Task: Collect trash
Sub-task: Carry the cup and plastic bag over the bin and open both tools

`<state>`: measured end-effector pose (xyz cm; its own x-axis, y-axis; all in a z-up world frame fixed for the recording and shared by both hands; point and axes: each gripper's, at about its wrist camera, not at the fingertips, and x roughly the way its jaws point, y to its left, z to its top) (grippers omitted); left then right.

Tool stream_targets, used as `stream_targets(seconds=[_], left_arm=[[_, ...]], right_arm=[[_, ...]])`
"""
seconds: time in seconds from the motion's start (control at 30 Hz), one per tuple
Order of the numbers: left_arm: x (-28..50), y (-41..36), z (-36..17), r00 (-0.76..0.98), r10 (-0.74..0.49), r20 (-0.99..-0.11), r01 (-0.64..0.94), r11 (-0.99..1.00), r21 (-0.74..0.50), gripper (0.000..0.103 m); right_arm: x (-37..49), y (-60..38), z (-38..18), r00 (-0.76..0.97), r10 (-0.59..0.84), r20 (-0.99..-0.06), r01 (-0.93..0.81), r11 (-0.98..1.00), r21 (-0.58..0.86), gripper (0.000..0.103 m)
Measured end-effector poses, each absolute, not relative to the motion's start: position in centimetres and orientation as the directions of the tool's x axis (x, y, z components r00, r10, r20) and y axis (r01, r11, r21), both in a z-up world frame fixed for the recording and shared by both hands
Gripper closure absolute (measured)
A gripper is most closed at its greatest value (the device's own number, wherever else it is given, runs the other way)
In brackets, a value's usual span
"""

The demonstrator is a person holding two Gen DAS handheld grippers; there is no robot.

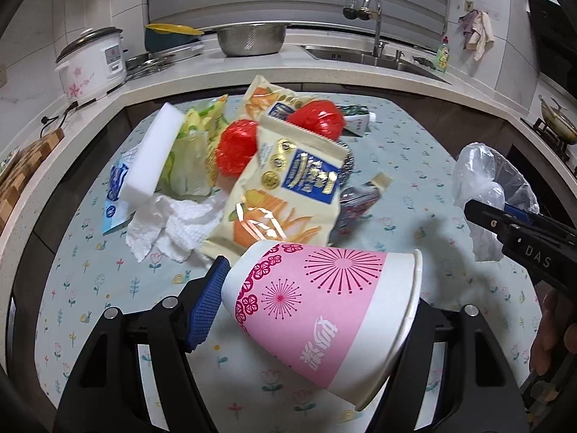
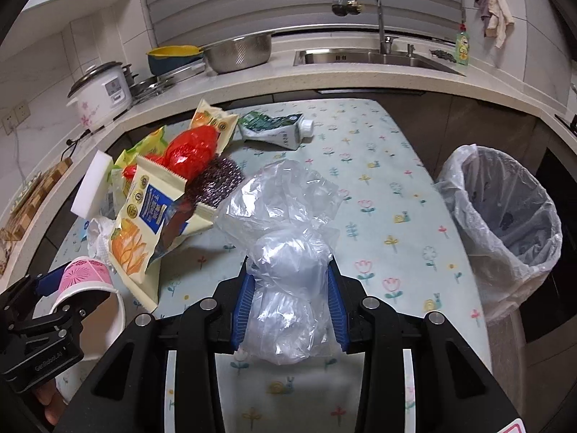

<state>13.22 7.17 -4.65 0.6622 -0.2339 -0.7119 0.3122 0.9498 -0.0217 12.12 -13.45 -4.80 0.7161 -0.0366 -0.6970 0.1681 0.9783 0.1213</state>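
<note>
Beside the clutter of snack bag (image 1: pixel 285 184), sponge (image 1: pixel 151 155), scourer (image 2: pixel 214 182): bin (image 2: pixel 505 223).

both wrist views look steeply down and forward, close over the pale floral-patterned tablecloth (image 1: pixel 396 166), toward the kitchen counter's steel sink (image 2: pixel 378 58), sharing the heap of crumpled snack wrappers (image 2: pixel 151 216).

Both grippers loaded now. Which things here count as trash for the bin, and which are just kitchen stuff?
Job: pink paper cup in left gripper; crumpled clear plastic bag in right gripper; yellow snack packets; lined bin.

Lying about: white rice cooker; steel bowl.
</note>
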Motion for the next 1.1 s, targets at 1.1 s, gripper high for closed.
stream_targets(seconds=[1.1], left_arm=[[18.9, -26.0, -1.8, 0.523, -0.514, -0.679, 0.64, 0.763, -0.084, 0.035]], right_arm=[[11.3, -39.9, -5.0, 0.648, -0.359, -0.672, 0.558, 0.824, 0.099, 0.063]])
